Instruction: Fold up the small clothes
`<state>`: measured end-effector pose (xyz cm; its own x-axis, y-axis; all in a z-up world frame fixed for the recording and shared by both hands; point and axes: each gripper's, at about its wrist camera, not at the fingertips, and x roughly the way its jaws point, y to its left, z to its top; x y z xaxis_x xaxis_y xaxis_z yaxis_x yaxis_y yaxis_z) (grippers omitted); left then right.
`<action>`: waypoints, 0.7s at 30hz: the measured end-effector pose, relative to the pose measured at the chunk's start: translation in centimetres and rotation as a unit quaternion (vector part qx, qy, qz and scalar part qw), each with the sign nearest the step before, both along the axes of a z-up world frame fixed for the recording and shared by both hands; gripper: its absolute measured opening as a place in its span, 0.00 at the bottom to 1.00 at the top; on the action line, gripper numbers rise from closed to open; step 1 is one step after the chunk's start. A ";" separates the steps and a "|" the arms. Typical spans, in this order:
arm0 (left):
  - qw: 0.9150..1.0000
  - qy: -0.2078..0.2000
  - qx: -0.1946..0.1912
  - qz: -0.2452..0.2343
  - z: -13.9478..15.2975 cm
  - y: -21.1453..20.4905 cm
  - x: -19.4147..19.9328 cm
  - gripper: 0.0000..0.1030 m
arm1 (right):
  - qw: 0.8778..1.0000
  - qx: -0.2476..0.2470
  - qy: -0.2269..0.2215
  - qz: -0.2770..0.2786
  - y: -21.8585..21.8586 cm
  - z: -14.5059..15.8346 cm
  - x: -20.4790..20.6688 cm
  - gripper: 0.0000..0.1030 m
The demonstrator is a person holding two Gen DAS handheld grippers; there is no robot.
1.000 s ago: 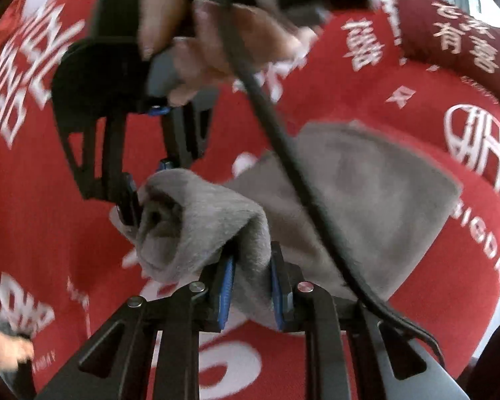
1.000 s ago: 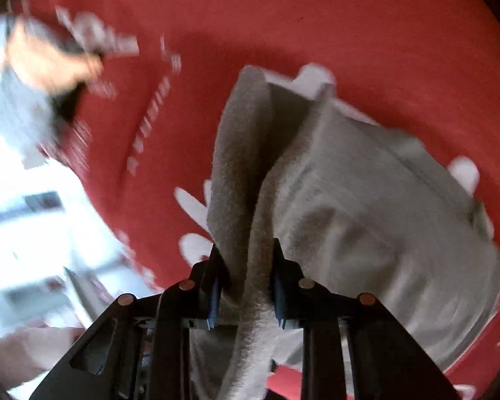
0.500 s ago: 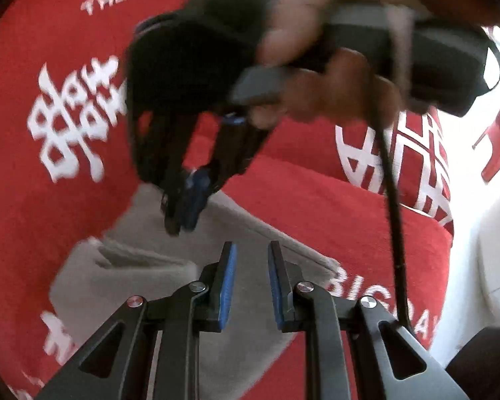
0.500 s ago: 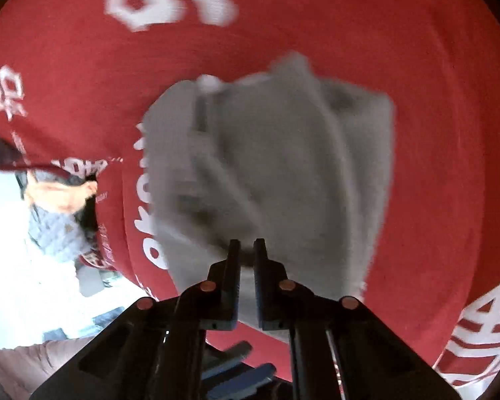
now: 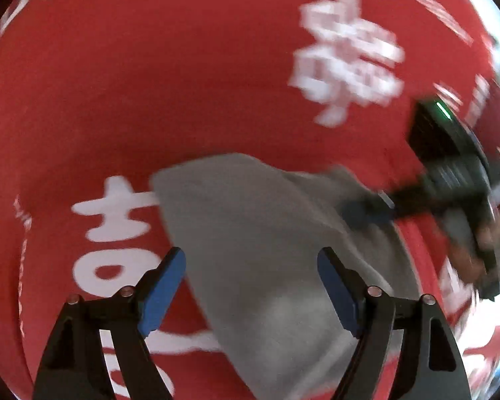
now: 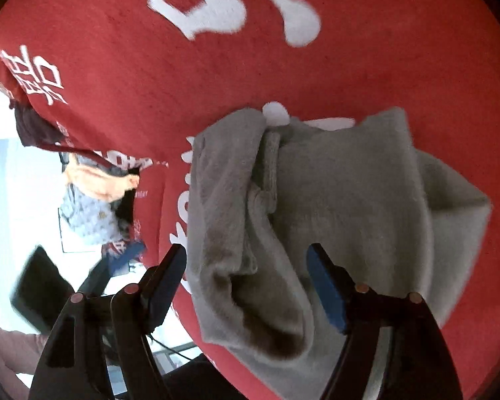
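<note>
Both my grippers have just let go: a second ago the left gripper [image 5: 251,286] and the right gripper [image 6: 246,283] were each pinched on a bunch of the grey garment [image 6: 316,200], now both sets of jaws have just been opening and stand wide, pads not pressing anything. The grey garment lies on the red printed cover [image 5: 150,83] in a folded heap, no longer lifted; in the right wrist view it shows a thick doubled edge on the left and a flatter layer on the right, with a rolled cuff or hem (can't tell which) tucked in the crease. Cloth sits under and between my right jaws, but the pads are clear of it. In the left wrist view the garment [image 5: 266,250] is blurred, a flat grey wedge below my open jaws, and my right gripper [image 5: 366,215] shows at the right edge, its tip at or just above the cloth, with the person's hand [image 5: 493,233] on its handle. My judgement: one fold is laid and released, so the piece is partly folded; it looks lumpy at the near end, so a smoothing pass or a second fold seems due next.
</note>
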<state>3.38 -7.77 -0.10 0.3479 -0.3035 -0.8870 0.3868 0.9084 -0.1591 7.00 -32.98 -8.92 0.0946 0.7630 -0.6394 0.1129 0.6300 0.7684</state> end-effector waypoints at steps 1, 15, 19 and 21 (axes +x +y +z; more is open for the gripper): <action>1.000 0.016 -0.008 0.019 -0.8 1.0 1.2 0.79 | 1.000 0.011 0.001 0.006 0.1 -0.3 0.2 0.76; 0.993 0.091 -0.070 -0.020 -2.3 0.6 1.5 0.79 | 0.993 0.109 0.025 -0.028 3.2 1.8 -2.9 0.18; 0.989 0.090 -0.080 -0.080 -0.9 -3.3 -0.4 0.79 | 0.994 0.086 0.014 -0.065 -0.1 4.2 -7.2 0.18; 0.988 0.100 -0.055 -0.105 -2.5 -5.9 -1.5 0.79 | 0.997 0.010 0.023 -0.072 -2.0 3.3 -8.8 0.20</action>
